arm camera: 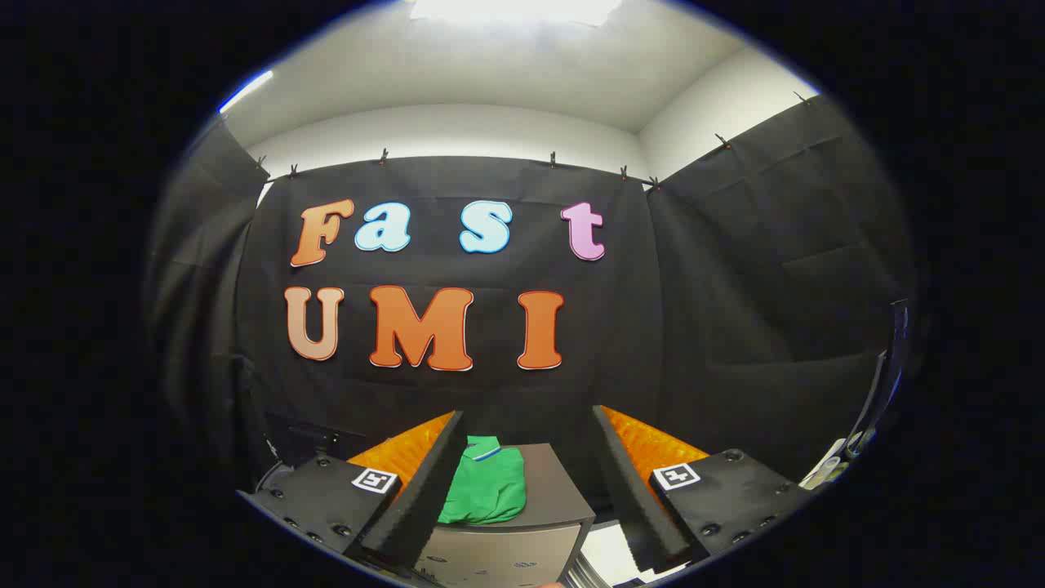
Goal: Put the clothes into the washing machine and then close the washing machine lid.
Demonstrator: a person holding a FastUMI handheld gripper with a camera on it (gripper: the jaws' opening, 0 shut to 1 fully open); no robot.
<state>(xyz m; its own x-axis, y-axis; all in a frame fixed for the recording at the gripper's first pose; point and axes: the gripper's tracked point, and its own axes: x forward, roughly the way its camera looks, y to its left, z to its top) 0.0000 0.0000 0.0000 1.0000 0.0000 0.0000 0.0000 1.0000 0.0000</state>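
A folded green garment [486,486] with a small blue-and-white collar tab lies on top of a low grey cabinet [555,494], just ahead of my left finger and partly hidden behind it. My gripper [531,490] is held above and in front of the cabinet, its two dark foam-lined fingers [424,490] spread wide apart with nothing between them. At the far right stands the raised edge of a dark, glossy panel [886,384], possibly the washing machine's lid; I cannot tell for sure.
The cabinet's pale front face [498,555] has small dark marks on it. A white surface [608,555] shows below between the fingers. White items [833,469] sit low at the far right. Black cloth walls the booth behind and on both sides.
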